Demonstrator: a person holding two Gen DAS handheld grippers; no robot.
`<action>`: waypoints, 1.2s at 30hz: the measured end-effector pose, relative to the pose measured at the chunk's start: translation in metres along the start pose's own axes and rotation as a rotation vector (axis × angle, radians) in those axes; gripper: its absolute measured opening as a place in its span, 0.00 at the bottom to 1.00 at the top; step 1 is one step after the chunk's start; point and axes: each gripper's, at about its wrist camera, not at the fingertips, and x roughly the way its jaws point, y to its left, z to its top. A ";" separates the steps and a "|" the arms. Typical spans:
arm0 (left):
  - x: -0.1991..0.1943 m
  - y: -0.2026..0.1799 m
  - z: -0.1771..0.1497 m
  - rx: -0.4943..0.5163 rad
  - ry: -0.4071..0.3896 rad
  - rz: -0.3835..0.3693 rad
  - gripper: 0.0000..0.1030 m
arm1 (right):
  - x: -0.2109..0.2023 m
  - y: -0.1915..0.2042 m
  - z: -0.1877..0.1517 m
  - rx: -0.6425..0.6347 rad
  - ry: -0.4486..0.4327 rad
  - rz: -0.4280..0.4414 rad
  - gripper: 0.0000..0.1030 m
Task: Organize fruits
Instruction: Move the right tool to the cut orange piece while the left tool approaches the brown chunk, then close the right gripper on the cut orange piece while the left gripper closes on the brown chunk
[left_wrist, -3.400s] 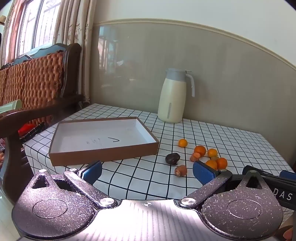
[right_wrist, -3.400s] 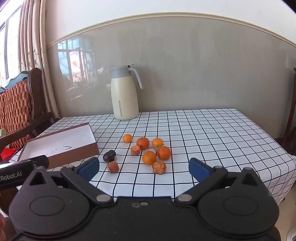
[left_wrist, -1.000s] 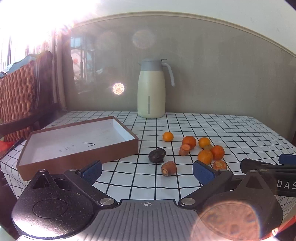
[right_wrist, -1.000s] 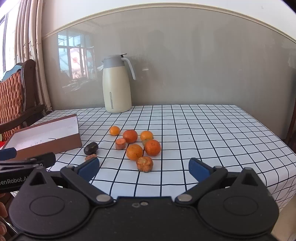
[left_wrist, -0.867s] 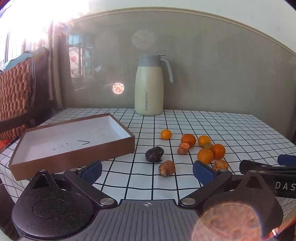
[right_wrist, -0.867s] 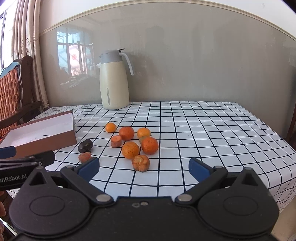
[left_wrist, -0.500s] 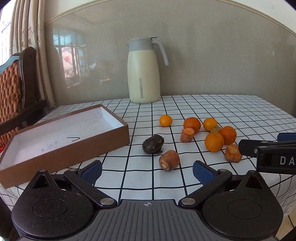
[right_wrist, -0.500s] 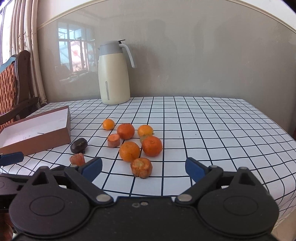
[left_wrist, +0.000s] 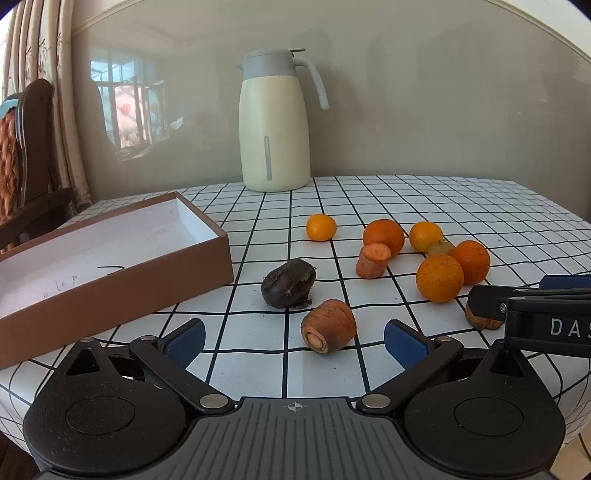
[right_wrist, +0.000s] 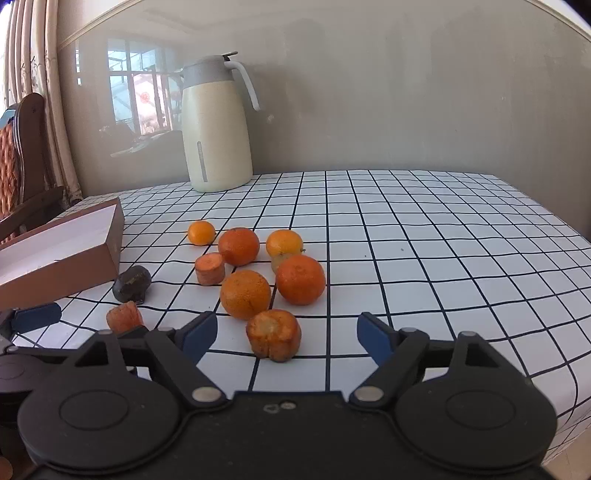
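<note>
Straddling carrot chunks with jaws wide, left gripper (left_wrist: 293, 338) and right gripper (right_wrist: 286, 332) frame separate pieces (left_wrist: 328, 326) (right_wrist: 274, 334); oranges (right_wrist: 245, 293) lie beyond, cardboard tray (left_wrist: 110, 254) empty, presumably awaiting them.

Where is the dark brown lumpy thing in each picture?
Left wrist view: the dark brown lump lies near the middle, just right of the brown box.
Right wrist view: it lies at the left, below the box's corner.
Shared landmark: the cream jug.
</note>
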 end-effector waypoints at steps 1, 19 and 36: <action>0.001 0.000 -0.001 -0.006 -0.001 -0.001 1.00 | 0.001 -0.001 -0.001 0.002 -0.001 -0.004 0.72; 0.010 -0.005 -0.004 -0.018 -0.019 -0.050 0.68 | 0.019 -0.006 -0.005 0.050 0.024 0.001 0.62; 0.011 -0.012 -0.006 -0.026 -0.039 -0.079 0.36 | 0.020 0.008 -0.006 -0.018 0.012 -0.023 0.37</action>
